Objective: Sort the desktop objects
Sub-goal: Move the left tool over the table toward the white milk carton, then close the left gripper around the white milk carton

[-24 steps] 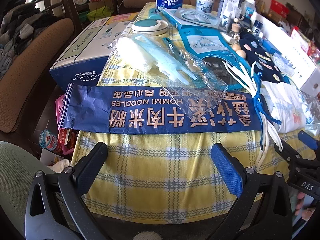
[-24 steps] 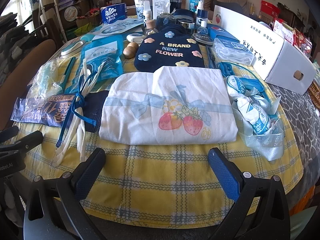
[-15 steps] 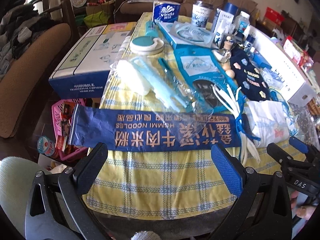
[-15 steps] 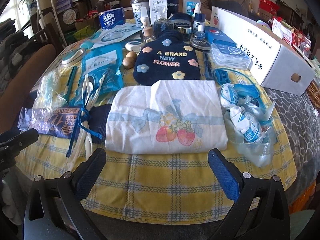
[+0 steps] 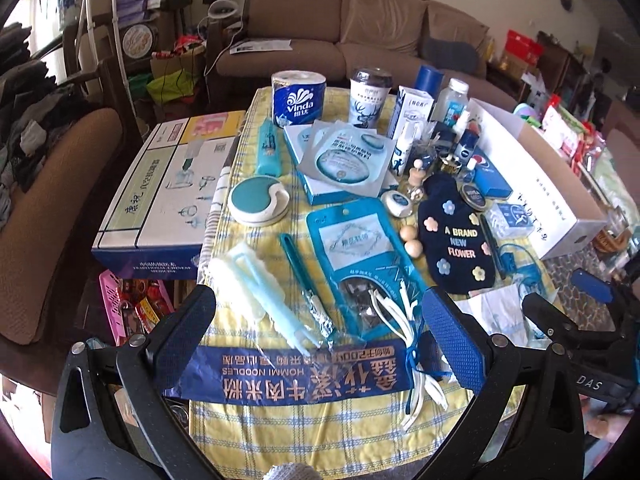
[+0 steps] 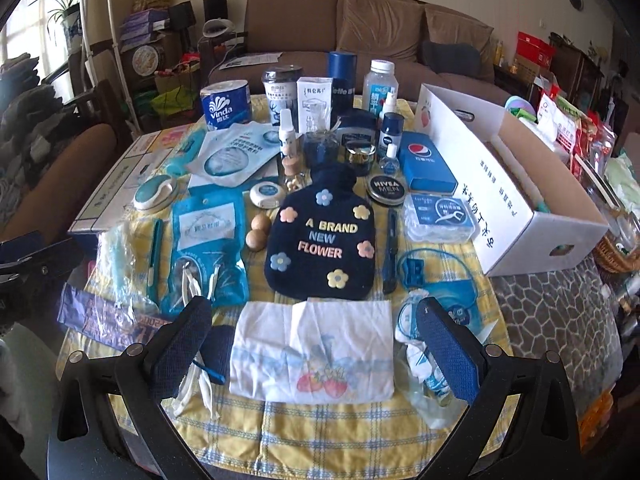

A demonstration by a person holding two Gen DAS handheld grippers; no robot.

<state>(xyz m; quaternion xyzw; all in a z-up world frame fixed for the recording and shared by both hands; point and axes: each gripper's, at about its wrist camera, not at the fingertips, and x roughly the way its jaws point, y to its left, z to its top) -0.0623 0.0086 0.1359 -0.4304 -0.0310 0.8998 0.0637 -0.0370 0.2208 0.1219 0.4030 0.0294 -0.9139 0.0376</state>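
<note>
A table with a yellow checked cloth (image 6: 332, 420) holds many objects. A navy hot-water bag (image 6: 320, 236) reading "A BRAND NEW FLOWER" lies mid-table, also in the left wrist view (image 5: 456, 248). A white strawberry cloth (image 6: 316, 352) lies before it. A blue noodle wrapper (image 5: 296, 376) lies at the near edge. My left gripper (image 5: 320, 344) is open and empty above the wrapper. My right gripper (image 6: 312, 352) is open and empty above the white cloth.
A white cardboard box (image 6: 516, 200) stands on the right. A Vinda tissue roll (image 5: 298, 98), bottles and a cup line the far edge. A blue-white carton (image 5: 168, 196) sits left of the table, with a chair (image 5: 52, 204) beyond it. A sofa (image 6: 360, 36) stands behind.
Both grippers have pulled back and tilted up, so more of the table and the room behind shows. Nothing on the table has moved.
</note>
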